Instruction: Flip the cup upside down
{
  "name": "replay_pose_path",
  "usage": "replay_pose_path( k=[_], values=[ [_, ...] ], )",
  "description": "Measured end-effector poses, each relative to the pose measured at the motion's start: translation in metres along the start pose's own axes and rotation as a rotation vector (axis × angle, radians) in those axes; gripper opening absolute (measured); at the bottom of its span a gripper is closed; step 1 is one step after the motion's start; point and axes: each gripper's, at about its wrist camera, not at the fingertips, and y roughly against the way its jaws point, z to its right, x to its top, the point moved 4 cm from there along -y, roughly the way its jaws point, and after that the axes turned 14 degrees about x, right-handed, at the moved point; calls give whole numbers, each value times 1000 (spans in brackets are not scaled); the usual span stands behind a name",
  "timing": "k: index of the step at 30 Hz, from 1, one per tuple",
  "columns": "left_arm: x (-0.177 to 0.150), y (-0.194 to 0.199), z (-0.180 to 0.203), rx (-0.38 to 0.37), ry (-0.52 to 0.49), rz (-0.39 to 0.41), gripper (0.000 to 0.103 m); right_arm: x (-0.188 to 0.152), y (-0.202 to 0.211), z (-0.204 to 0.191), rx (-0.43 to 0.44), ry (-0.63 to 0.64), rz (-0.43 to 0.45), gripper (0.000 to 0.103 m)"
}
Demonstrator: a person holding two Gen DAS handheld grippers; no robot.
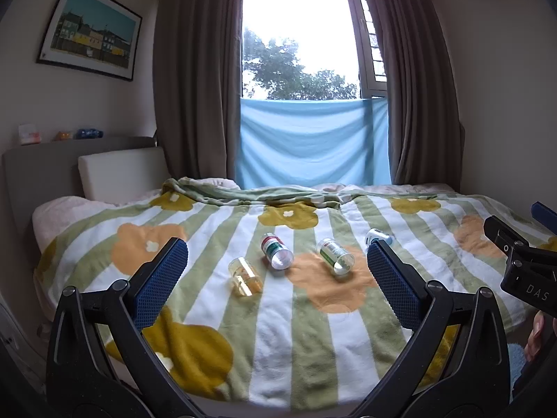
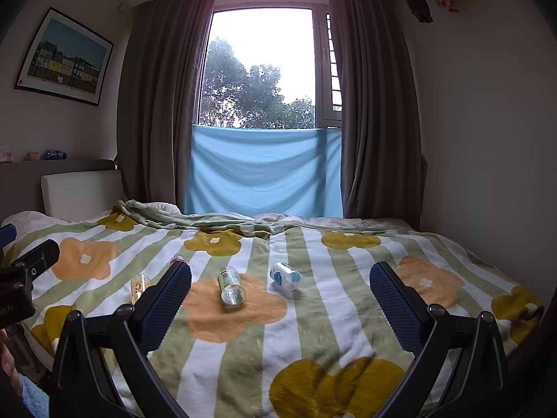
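While both grippers hang over the near edge of the bed, four clear cups lie on their sides on the blanket (image 1: pixel 278 348) — none is upright, none inverted.

From the left wrist view, the left gripper (image 1: pixel 276 271) has its jaws spread wide, with nothing between the blue pads. Ahead of it, toward the middle of the bed, the yellow cup (image 1: pixel 244 276) lies nearest the bed's left side, mouth toward the near edge. Just beside it, a little farther from the near edge, is the red cup (image 1: pixel 276 251), its open mouth also facing the camera. The green cup (image 1: pixel 336 256) rests on an orange flower, apart from the red one. The blue cup (image 1: pixel 379 237) lies farthest right, partly hidden behind the right pad.

From the right wrist view, the right gripper (image 2: pixel 280 289) is likewise wide apart and holds nothing. The green cup (image 2: pixel 231 285) and blue cup (image 2: pixel 284 276) lie between its pads, near each other but not touching. The yellow cup (image 2: pixel 138 287) sits beside the left pad, and the red cup (image 2: pixel 177 261) peeks out behind that pad.

Each gripper's black frame shows at the edge of the other's view.
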Motion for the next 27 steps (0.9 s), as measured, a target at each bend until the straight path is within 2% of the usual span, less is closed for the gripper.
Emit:
replay_pose_path(
  k=[27],
  values=[
    [-3,-3,1,-26,3,-19,103,-6,-3,2,4,-8,-6,102]
  ],
)
